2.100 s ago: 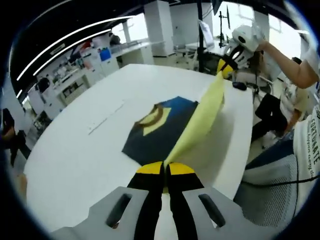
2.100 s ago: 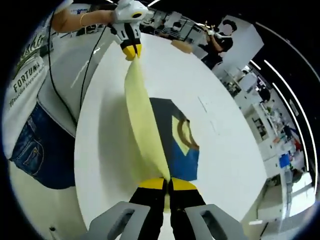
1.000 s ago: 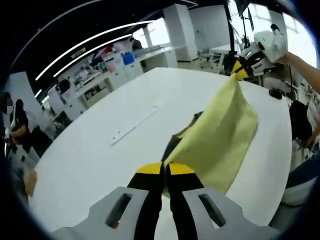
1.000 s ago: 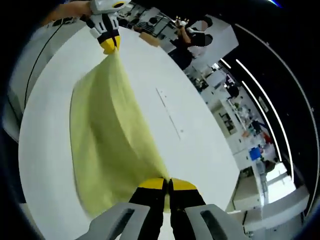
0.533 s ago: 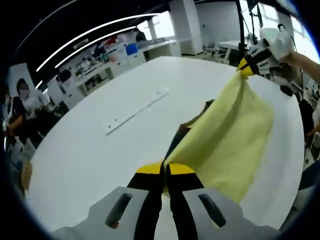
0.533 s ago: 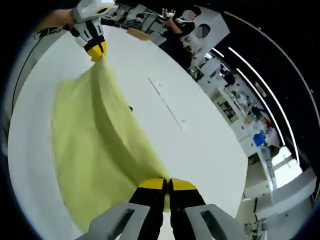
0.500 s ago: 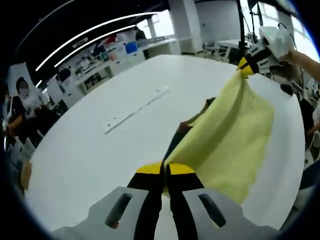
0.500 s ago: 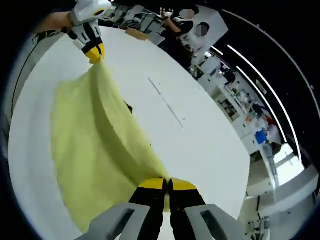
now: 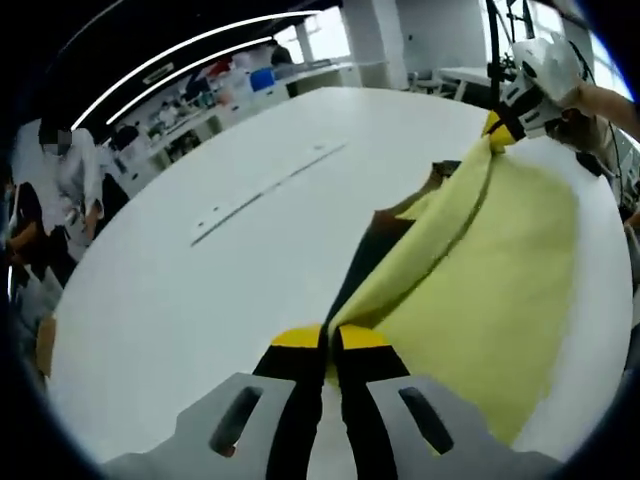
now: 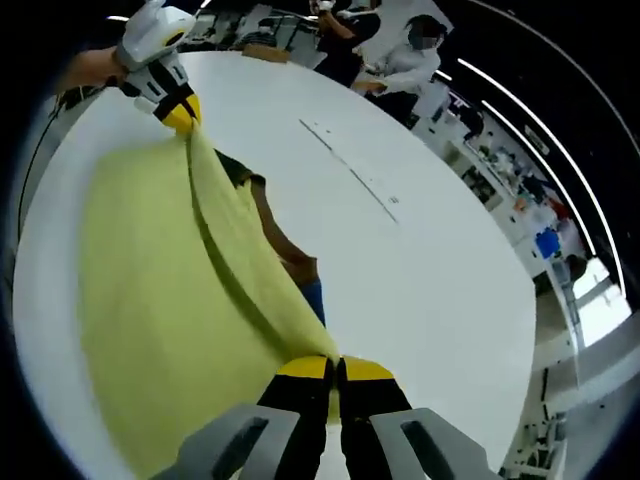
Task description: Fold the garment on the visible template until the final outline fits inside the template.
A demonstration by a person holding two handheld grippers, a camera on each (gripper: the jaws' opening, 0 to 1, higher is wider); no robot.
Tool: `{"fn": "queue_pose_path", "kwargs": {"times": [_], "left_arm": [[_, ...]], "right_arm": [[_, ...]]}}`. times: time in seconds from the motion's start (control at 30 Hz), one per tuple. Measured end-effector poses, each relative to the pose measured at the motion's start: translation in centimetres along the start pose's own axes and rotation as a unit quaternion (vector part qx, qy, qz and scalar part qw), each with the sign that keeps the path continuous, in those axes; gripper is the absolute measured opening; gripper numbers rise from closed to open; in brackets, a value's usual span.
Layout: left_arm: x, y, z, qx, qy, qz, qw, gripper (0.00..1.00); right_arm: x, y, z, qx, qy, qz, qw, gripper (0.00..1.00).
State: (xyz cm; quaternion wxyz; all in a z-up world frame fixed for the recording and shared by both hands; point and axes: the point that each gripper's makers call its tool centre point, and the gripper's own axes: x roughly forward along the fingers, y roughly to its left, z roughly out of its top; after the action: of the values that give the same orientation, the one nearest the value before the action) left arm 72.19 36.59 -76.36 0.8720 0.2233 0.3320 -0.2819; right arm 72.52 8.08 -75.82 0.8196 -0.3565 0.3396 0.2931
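Note:
The yellow garment (image 9: pixel 480 270) hangs as a spread sheet between both grippers over the white table (image 9: pixel 200 300). My left gripper (image 9: pixel 331 340) is shut on one corner of it. At the upper right, the right gripper (image 9: pixel 497 127) pinches the other corner. In the right gripper view my right gripper (image 10: pixel 335 370) is shut on the yellow garment (image 10: pixel 160 290), and the left gripper (image 10: pixel 180 112) holds the far corner. A dark blue patch (image 9: pixel 368 255) with a brown collar (image 10: pixel 272 228) peeks from under the stretched edge; whether it is garment or template I cannot tell.
A thin marked strip (image 9: pixel 268 190) lies on the table beyond the cloth, also the strip (image 10: pixel 352 166). People stand past the table's far edge (image 9: pixel 65 180) (image 10: pixel 405 55). A hand (image 9: pixel 600 100) holds the right gripper. Shelves and desks lie behind.
The stretched yellow sheet has come lower and spread wider toward the near side. More of the dark blue patch and brown collar shows along its edge. Both grippers stay shut on their corners.

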Motion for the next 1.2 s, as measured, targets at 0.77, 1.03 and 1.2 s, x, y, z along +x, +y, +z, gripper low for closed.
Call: {"fn": "queue_pose_path", "kwargs": {"times": [0.77,1.03,1.2], "left_arm": [[-0.3,0.5,-0.7,0.139,-0.045,-0.025,0.989,0.26],[-0.1,0.6,-0.1,0.244,-0.04,0.003,0.9689,0.24],[-1.0,0.3,-1.5,0.281,-0.031,0.003,0.9592,0.19]], "right_arm": [[0.3,-0.3,-1.8,0.027,-0.045,0.033,0.9981,0.26],[0.9,-0.9,-2.4,0.011,-0.034,0.008,0.9993,0.2],[0.7,-1.0,-2.7,0.004,-0.032,0.001,0.9995,0.18]]}}
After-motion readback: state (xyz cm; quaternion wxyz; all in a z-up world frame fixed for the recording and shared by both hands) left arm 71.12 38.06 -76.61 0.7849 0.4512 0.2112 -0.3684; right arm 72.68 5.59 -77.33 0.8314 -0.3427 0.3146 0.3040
